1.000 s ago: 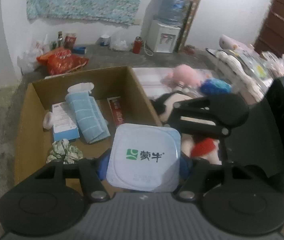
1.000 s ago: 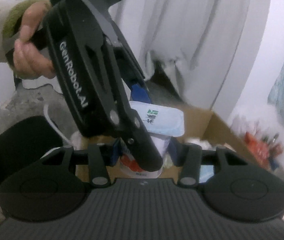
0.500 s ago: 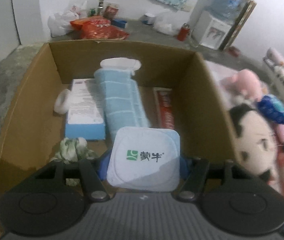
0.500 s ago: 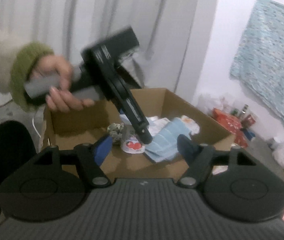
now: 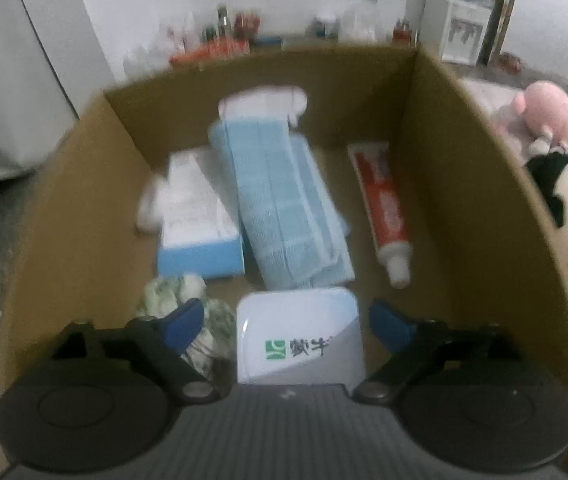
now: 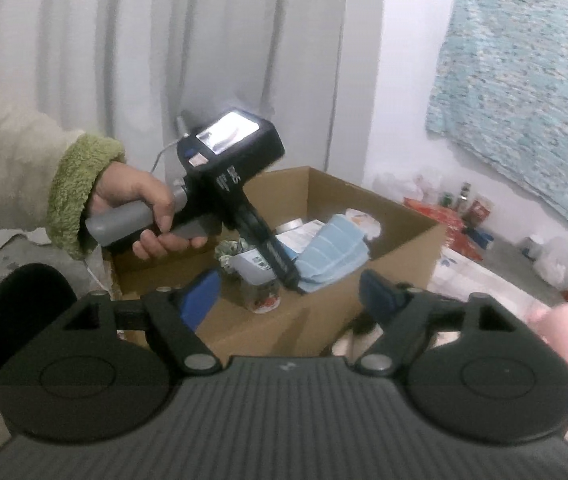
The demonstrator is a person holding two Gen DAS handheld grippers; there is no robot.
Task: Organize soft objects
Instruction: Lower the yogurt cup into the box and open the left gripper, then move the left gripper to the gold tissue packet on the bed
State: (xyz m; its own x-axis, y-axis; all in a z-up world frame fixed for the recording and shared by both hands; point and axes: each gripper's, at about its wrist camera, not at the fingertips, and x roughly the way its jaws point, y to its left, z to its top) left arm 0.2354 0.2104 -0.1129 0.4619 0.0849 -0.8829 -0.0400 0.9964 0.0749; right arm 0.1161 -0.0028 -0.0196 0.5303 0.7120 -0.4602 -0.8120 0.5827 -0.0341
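- Left gripper — jaws just opened wide, clear of the yogurt cup standing in the cardboard box.
- Right gripper — jaws just opened, empty.
- Box also holds blue cloth, toothpaste.

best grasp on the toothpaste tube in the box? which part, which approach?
Take the toothpaste tube across its flat red body, mid-length, coming from straight above. It lies flat on the box floor, cap end toward the camera, close along the right wall of the cardboard box, so a side approach from there looks blocked. Set the fingers across its width; the gap to the blue folded cloth probably leaves room.
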